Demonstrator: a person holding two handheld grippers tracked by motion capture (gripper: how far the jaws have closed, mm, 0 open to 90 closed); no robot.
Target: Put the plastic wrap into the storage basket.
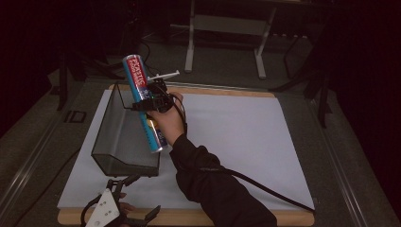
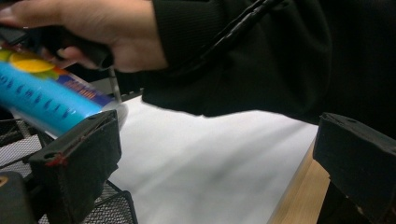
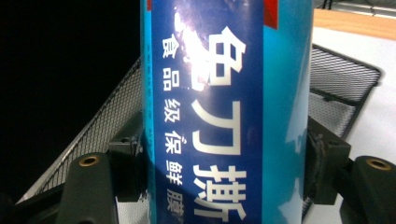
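The right gripper (image 1: 150,98) pinches a long blue cylindrical box (image 1: 144,101) above the black mesh basket (image 1: 113,142), while the left gripper (image 1: 124,198) rests spread at the near left.

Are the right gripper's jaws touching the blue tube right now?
Touching. In the right gripper view, the right gripper has a black jaw pressed against each side of the blue tube, no gap showing.
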